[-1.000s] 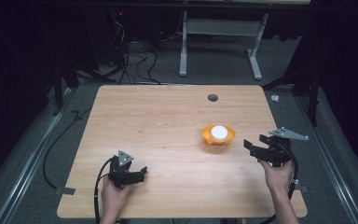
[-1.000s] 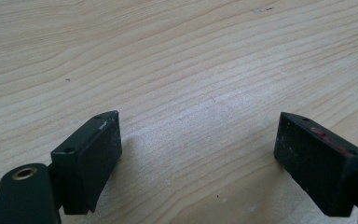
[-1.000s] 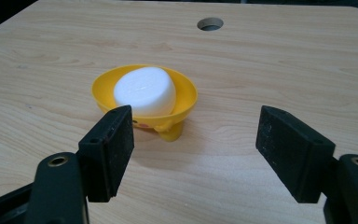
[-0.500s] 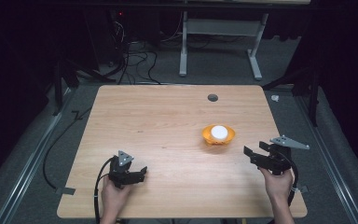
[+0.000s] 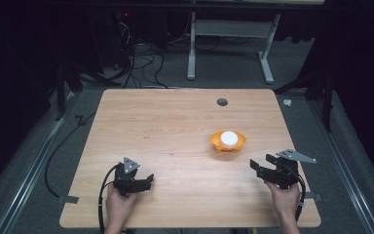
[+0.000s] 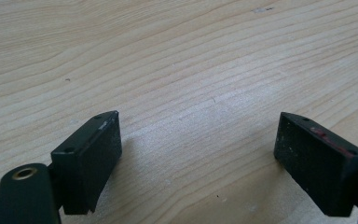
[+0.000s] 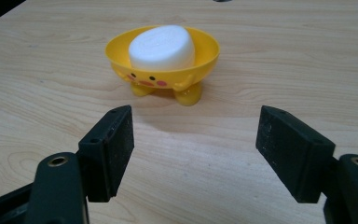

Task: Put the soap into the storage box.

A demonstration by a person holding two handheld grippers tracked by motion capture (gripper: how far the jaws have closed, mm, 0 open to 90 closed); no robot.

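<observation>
High view: right gripper (image 5: 269,169) jaws spread, near table (image 5: 175,122) right edge; soap dish (image 5: 228,141) ahead; left gripper (image 5: 137,181) jaws apparently spread.

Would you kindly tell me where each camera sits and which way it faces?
High view: above the person's side, looking forward and down on the table; both hands show.
Left gripper view: on the left gripper, facing bare wood.
Right gripper view: on the right gripper, facing the yellow dish with white soap.
Shared: high and right gripper views both show the dish.

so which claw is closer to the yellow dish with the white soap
Right. The right claw sits open just short of the yellow dish; the left claw rests far off across the table.
</observation>
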